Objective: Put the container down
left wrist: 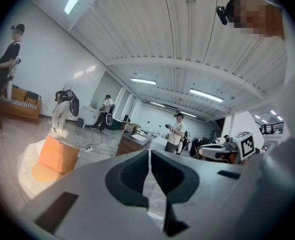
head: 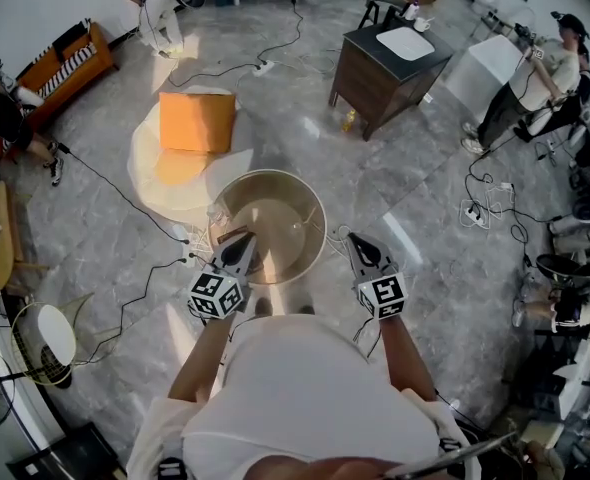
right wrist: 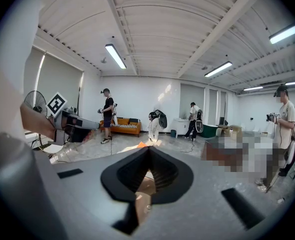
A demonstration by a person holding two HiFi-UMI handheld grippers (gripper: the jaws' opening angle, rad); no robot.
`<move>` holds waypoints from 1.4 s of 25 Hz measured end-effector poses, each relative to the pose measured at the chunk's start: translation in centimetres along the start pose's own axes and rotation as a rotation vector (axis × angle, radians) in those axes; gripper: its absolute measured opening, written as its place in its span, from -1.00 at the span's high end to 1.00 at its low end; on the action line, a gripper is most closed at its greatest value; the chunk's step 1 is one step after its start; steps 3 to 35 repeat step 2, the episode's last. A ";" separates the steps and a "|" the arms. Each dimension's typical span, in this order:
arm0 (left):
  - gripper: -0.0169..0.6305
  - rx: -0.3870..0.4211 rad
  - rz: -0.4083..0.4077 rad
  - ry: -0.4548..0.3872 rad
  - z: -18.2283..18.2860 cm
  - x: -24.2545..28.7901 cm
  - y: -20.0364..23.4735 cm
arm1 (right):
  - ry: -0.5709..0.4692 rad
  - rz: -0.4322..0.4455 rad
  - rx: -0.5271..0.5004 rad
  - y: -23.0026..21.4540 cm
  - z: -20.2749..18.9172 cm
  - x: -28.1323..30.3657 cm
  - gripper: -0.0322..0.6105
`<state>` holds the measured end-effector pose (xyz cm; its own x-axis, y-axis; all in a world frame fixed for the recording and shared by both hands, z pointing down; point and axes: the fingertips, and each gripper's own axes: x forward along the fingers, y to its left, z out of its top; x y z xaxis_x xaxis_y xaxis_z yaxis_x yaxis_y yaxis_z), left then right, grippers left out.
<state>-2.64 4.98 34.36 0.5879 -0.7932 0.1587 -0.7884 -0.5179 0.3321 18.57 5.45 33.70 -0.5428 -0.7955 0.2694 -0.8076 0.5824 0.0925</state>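
Observation:
A big round metal container (head: 293, 196) with a tan inside hangs in front of me in the head view, above the marble floor. It hangs between my two grippers. My left gripper (head: 242, 244) is shut at the container's left rim. My right gripper (head: 352, 240) is shut just outside the right rim. In the left gripper view the gripper (left wrist: 150, 154) has its jaws together, and only floor shows through the slit. The right gripper view shows that gripper (right wrist: 148, 153) closed too. A tan piece of the container (right wrist: 144, 196) with a rivet sits right under it.
An orange cushion (head: 196, 120) lies on a white mat beyond the container. A dark wooden cabinet (head: 390, 63) stands at the back right. Cables (head: 125, 183) run over the floor. A fan (head: 43, 336) is at my left, an orange sofa (head: 67, 66) far left. Several people stand around.

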 end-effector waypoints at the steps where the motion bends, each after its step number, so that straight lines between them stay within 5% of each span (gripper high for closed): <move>1: 0.89 0.000 0.000 0.001 0.0 0.0 0.0 | 0.000 0.000 0.000 0.0 0.0 0.0 0.91; 35: 0.89 0.000 0.000 0.002 -0.1 -0.1 0.0 | 0.001 0.000 0.000 0.1 0.0 0.0 0.91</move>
